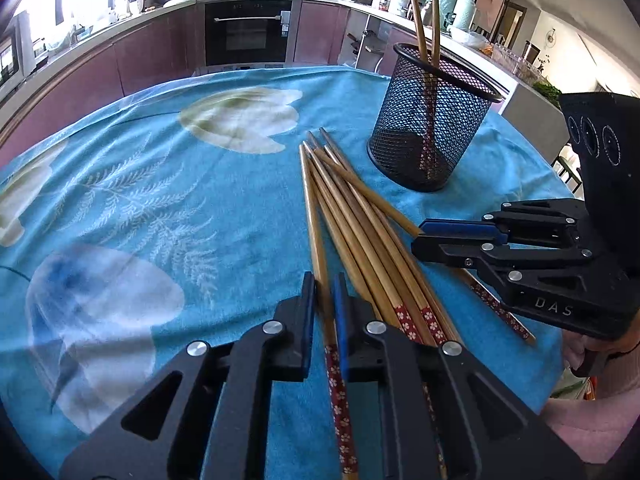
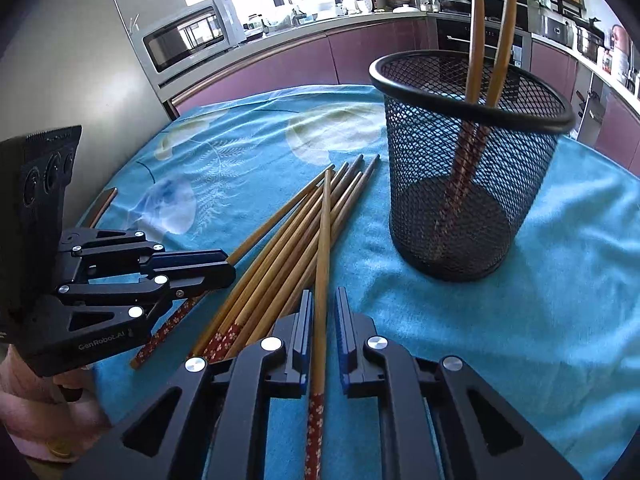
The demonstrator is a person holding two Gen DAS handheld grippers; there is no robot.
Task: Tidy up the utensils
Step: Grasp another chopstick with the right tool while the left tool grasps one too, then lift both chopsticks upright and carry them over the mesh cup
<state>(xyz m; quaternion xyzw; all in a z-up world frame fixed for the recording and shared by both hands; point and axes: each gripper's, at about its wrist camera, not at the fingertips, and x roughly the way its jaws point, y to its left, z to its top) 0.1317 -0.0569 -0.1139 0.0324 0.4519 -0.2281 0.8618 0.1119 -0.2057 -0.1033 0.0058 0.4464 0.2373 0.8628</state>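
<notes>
A pile of bamboo chopsticks with red flowered ends (image 1: 352, 216) (image 2: 280, 240) lies on the blue cloth in front of a black mesh cup (image 1: 432, 120) (image 2: 472, 160) that holds two upright chopsticks (image 1: 424, 16). My left gripper (image 1: 325, 292) has its jaws closed around the leftmost chopstick (image 1: 316, 232); it also shows in the right wrist view (image 2: 228, 266). My right gripper (image 2: 323, 308) straddles one chopstick (image 2: 323, 240) with a small gap on the right side; it also shows in the left wrist view (image 1: 418, 236).
The table carries a blue flowered cloth (image 1: 160, 200). Kitchen counters, an oven (image 1: 248, 28) and a microwave (image 2: 184, 40) stand behind it. The cloth left of the pile is bare.
</notes>
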